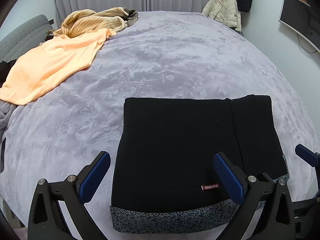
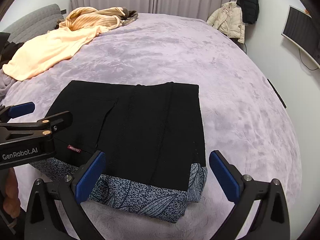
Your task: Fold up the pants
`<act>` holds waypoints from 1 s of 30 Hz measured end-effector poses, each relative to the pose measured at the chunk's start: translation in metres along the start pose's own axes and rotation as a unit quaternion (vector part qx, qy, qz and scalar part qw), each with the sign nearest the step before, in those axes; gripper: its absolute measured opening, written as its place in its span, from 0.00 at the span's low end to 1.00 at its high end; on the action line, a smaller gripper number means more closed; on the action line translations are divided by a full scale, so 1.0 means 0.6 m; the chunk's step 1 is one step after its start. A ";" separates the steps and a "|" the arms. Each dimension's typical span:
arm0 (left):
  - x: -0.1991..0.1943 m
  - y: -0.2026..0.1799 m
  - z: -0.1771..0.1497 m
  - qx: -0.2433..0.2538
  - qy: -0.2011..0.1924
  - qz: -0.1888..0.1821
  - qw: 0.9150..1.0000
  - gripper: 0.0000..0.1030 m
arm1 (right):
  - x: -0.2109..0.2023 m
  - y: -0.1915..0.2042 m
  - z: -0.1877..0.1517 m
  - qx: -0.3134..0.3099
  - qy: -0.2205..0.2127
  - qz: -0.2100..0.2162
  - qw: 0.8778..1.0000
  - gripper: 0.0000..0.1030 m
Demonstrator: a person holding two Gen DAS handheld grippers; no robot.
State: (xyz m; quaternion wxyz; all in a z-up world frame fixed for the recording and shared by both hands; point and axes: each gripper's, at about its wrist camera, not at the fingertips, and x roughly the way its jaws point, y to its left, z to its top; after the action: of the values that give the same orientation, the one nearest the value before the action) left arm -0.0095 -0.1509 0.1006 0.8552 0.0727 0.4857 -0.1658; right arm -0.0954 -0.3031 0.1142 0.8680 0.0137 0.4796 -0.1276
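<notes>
Black pants (image 1: 180,150) lie folded into a compact rectangle on the near part of the bed (image 1: 160,60), with the speckled grey waistband (image 1: 170,218) turned toward the person and a small red label (image 1: 210,187) just above it. The fold looks nearly complete, so I judge the step in hand is the last tidy-up or letting go.

The left tool (image 1: 162,176) has its jaws wide apart and holds nothing; one blue pad is over the blanket just left of the pants and the other is above the black cloth near the label. The right tool (image 2: 158,174) is also wide open and empty, with one pad over the waistband and the other beside the right edge of the pants.

To finish well, I would check the right side first. In the right wrist view a lower layer with a leaf pattern (image 2: 197,180) sticks out a little past the black top layer, so the edges do not match there. A gentle push of this corner inward, with the pads kept flat, should square the stack. Lift both tools straight up afterwards, because a sideways drag on the plush blanket may pull the top layer open again. The orange cloth (image 1: 50,66) far left is well apart and needs no care
</notes>
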 end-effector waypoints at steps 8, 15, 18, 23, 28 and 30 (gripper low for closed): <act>0.000 0.001 -0.009 -0.005 0.003 -0.002 1.000 1.00 | 0.004 -0.012 -0.013 0.025 0.005 0.014 1.000 1.00; 0.001 -0.004 -0.016 0.002 0.006 0.001 1.000 1.00 | 0.009 -0.007 -0.010 0.023 0.008 0.010 1.000 1.00; 0.003 -0.005 -0.020 0.003 0.008 0.005 1.000 1.00 | 0.009 -0.003 -0.010 0.021 0.011 0.008 1.000 1.00; 0.007 -0.003 -0.026 0.007 0.013 0.008 1.000 1.00 | 0.011 0.007 -0.011 0.012 0.016 0.002 1.000 1.00; 0.010 0.000 -0.030 0.006 0.015 0.011 1.000 1.00 | 0.018 0.014 -0.016 0.007 0.022 0.001 1.000 1.00; 0.013 0.001 -0.030 0.005 0.017 0.011 1.000 1.00 | 0.018 0.016 -0.017 0.006 0.023 0.001 1.000 1.00</act>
State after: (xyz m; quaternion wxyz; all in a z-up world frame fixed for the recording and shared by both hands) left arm -0.0203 -0.1465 0.0846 0.8480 0.0851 0.4989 -0.1574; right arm -0.0964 -0.2948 0.0986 0.8566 0.0223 0.4990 -0.1291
